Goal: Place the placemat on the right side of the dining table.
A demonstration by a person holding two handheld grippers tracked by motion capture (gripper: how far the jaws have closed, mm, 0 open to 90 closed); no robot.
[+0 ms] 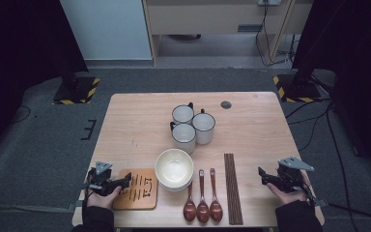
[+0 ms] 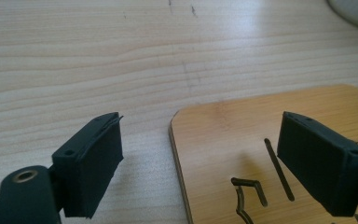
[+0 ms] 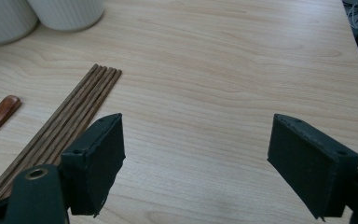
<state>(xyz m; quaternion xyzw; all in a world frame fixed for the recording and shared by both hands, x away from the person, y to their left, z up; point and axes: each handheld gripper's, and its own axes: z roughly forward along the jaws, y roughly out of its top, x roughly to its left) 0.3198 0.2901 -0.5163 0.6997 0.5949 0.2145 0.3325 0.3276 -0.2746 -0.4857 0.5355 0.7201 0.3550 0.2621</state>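
My left gripper [image 1: 124, 181] rests low at the table's front left, held in a hand, its jaws wide open. In the left gripper view its jaws [image 2: 200, 140] straddle the left edge of a wooden trivet [image 2: 223, 135] with cut-out slots, and nothing is pressed between them. The trivet [image 1: 136, 189] lies flat beside a stack of cream bowls [image 1: 174, 168]. My right gripper [image 1: 263, 176] hovers at the front right, pointing left toward a row of dark chopsticks [image 1: 232, 188]. Its jaws [image 3: 196, 140] are open over bare wood, with the chopsticks [image 3: 70, 116] to their left.
Three white mugs [image 1: 192, 126] stand grouped behind the bowls. Three brown spoons [image 1: 202, 198] lie side by side between bowls and chopsticks. A round hole [image 1: 226, 104] sits near the table's far edge. Cables trail on the floor at right.
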